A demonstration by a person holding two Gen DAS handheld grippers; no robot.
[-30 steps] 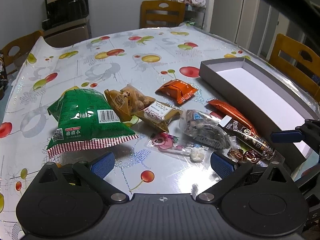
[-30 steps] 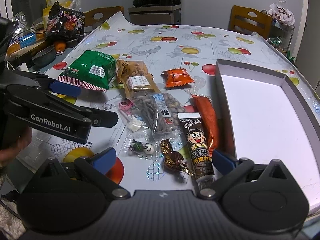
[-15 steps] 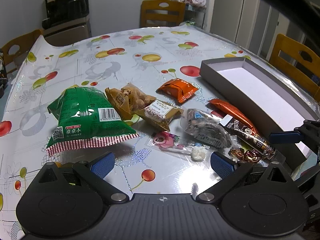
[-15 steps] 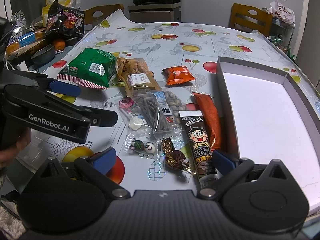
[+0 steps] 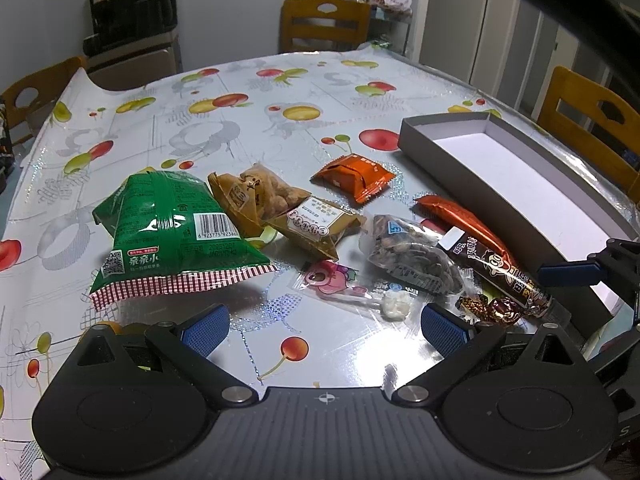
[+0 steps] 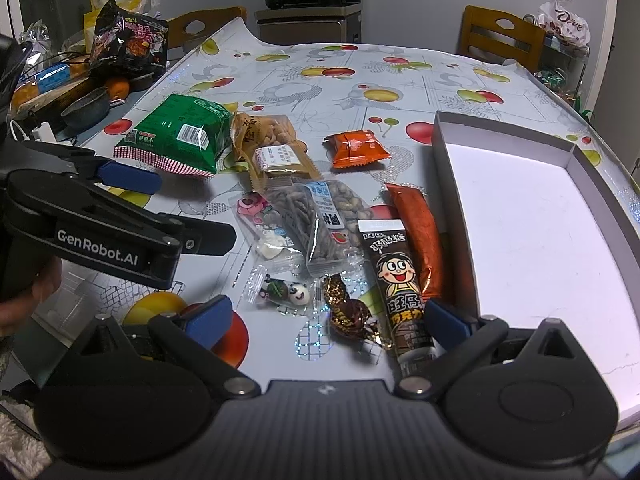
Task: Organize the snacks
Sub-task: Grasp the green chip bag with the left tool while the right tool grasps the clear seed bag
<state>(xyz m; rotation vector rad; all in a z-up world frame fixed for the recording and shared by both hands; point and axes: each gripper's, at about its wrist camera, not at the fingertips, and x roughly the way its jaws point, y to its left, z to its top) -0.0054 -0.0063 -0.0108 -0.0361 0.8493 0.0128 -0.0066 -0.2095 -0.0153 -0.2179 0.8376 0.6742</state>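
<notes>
Closest to me, my right gripper [image 6: 325, 318] hangs low over the table with its blue pads spread wide and nothing between them; just past them lie a brown foil-wrapped candy [image 6: 347, 312] and a small panda sweet [image 6: 285, 290] in clear wrap. The dark chocolate tube [image 6: 399, 276] with the cartoon face runs right up beside the right-hand pad, touching or nearly so, I cannot tell which. My left gripper [image 5: 324, 326] is likewise released and empty, hovering over bare tablecloth [image 5: 280, 120], with the pink bear lollipop [image 5: 334, 280] just ahead of it. A little farther on sit the clear bag of seeds [image 6: 320, 216] and the long orange-red packet [image 6: 416, 236], which lies alongside the near wall of the grey box [image 6: 452, 184]; the box stands open with a white floor, to my right of the snacks. Beyond those are the tan peanut bag [image 5: 276, 204], the green chip bag [image 5: 168, 224] with its barcode up, and the small orange packet [image 5: 354, 176] lying apart. Far back stand wooden chairs [image 5: 324, 24].
</notes>
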